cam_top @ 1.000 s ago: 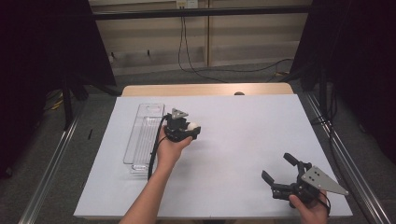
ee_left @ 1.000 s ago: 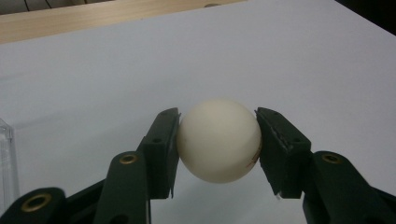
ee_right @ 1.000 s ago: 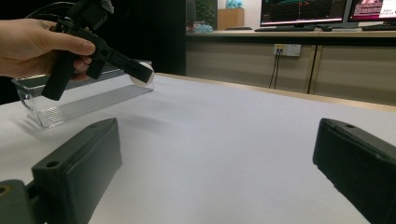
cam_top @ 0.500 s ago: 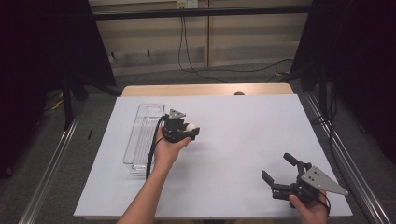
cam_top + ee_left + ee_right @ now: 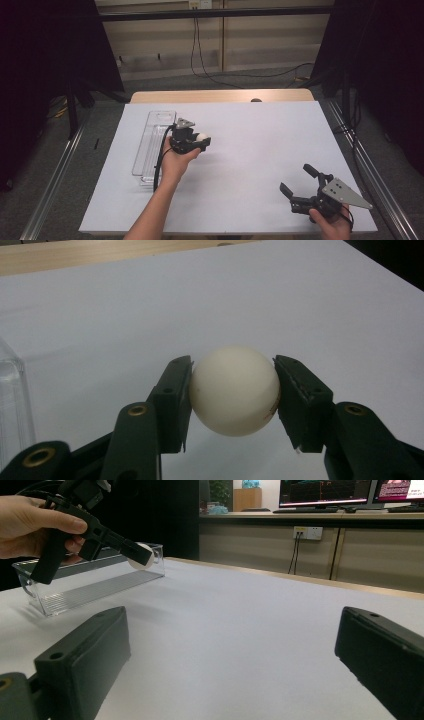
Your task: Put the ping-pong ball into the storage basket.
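A white ball sits between the two black jaws of my left gripper, whose pads press on both its sides. From above, the left gripper holds the ball a little above the white sheet, just right of a long clear plastic tray. The right gripper view shows that hand, the ball and the tray from the side. My right gripper rests near the front right corner, jaws wide apart with nothing between them.
A white sheet covers the table, with a strip of bare wood at the far edge. Metal rails run along both sides. Cables and a wall socket lie beyond the table.
The left hand with the ball has drifted slightly left, toward the tray. The right gripper has stayed where it was.
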Tool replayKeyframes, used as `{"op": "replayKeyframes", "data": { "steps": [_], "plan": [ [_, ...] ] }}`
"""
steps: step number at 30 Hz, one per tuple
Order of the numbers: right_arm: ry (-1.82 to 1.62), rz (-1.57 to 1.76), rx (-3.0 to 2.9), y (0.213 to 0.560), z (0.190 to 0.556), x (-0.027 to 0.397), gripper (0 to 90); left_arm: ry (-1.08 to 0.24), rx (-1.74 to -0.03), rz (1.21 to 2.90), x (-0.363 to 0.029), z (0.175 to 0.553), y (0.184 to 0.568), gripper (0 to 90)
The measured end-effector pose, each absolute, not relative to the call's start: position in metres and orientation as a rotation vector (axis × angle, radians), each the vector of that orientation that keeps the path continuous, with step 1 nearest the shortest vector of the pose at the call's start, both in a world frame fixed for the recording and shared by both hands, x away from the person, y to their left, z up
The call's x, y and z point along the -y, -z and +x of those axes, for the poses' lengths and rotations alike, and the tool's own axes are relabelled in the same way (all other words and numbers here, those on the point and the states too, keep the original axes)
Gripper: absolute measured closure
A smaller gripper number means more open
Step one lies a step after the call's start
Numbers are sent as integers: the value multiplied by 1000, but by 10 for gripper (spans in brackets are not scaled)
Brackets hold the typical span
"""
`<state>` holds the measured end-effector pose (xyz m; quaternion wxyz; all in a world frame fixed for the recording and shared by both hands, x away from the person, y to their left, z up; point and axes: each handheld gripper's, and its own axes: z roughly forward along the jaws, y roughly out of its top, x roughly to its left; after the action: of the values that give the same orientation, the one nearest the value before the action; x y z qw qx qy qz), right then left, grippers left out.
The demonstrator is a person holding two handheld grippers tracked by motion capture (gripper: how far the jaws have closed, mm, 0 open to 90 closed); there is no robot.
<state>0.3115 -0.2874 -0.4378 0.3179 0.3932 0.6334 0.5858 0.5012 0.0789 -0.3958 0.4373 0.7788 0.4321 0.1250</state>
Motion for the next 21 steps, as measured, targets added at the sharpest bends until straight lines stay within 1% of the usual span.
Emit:
{"op": "replayKeyframes", "data": {
  "steps": [2,6,7,10,11,12,13,16,17,18,21],
  "plan": [
    [-1540,1026,-1673,438,312,288,8,-310,-1078,1925,-79,500,396,512],
    [-1543,1029,-1674,438,311,288,8,-315,-1057,1962,-83,501,394,512],
    [-1542,1028,-1675,438,311,288,8,-301,-1088,1903,-81,500,395,512],
    [-1548,1030,-1668,438,312,288,8,-314,-1066,1941,-84,499,394,512],
    [-1547,1033,-1667,438,312,288,7,-305,-1082,1900,-83,498,394,512],
    [-1546,1034,-1665,438,312,288,8,-302,-1085,1899,-84,497,394,512],
    [-1547,1032,-1669,438,312,288,8,-316,-1057,1950,-87,498,393,512],
    [-1542,1031,-1671,438,311,288,8,-312,-1069,1933,-88,496,393,511],
    [-1541,1030,-1671,438,311,288,8,-303,-1082,1903,-87,496,393,512],
    [-1542,1029,-1673,438,311,288,8,-315,-1060,1952,-90,496,392,512],
    [-1543,1031,-1667,438,311,288,8,-311,-1062,1950,-93,495,392,512]
  ]
}}
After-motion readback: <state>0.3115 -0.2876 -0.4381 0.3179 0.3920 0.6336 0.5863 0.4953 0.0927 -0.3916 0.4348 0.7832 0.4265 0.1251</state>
